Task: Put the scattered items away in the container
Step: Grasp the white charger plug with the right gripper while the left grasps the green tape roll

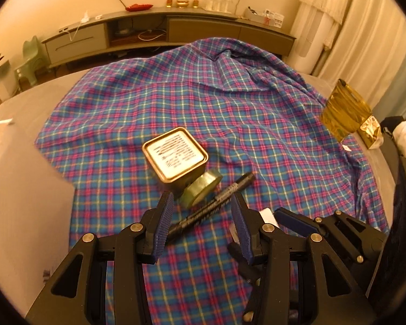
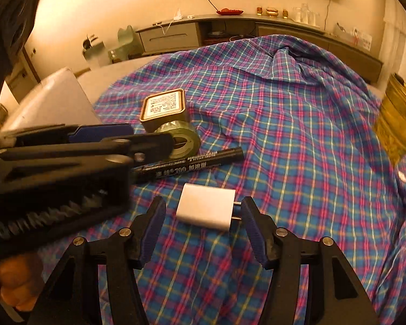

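Left gripper (image 1: 203,203): jaws spread wide, holding nothing, straddling the marker's near end.
Marker (image 1: 211,205): black, lying on the plaid cloth (image 1: 257,124), running diagonally between the blue pads; whether a pad touches it is hard to tell.
Tape roll (image 1: 201,188): greenish, leaning against the square tin (image 1: 174,157), just beyond the left fingertips.
Right gripper (image 2: 203,211): open, empty, one finger either side of the white charger (image 2: 205,207), prongs pointing at the right finger.
Container (image 2: 48,100): pale box at the cloth's left edge, blurred.
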A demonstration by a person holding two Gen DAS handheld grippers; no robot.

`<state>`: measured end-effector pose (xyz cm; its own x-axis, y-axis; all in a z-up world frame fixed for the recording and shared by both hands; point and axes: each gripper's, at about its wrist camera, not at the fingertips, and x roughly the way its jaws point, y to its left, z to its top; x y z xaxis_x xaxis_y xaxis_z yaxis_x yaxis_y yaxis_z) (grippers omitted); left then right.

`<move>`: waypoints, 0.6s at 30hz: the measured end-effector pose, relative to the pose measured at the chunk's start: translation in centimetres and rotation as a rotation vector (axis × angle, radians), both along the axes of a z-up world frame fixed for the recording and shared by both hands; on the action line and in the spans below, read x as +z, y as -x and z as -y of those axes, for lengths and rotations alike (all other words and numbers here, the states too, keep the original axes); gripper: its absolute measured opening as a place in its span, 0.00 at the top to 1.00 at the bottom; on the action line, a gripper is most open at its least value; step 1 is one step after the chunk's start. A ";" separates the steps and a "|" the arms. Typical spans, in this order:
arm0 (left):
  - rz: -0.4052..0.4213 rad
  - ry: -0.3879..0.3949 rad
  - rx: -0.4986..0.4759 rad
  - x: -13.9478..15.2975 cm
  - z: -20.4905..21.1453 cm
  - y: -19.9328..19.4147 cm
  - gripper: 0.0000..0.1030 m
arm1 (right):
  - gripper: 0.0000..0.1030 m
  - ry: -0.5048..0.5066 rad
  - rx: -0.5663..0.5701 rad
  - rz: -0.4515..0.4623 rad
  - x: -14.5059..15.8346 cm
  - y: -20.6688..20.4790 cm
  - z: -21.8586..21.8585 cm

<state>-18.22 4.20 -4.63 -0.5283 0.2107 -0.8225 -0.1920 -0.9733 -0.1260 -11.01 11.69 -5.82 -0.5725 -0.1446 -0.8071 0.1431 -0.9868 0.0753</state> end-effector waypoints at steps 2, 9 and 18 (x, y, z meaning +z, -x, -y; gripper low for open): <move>0.010 -0.002 0.006 -0.7 -0.1 0.8 0.54 | 0.44 -0.016 0.000 0.013 -0.4 0.3 -0.2; 0.017 -0.016 -0.005 -2.0 -0.5 1.9 0.75 | 0.52 0.041 -0.009 0.014 -0.2 0.3 -1.9; -0.002 -0.011 -0.014 -1.4 -0.2 1.5 0.88 | 0.52 0.183 -0.052 0.024 0.2 -0.5 -3.9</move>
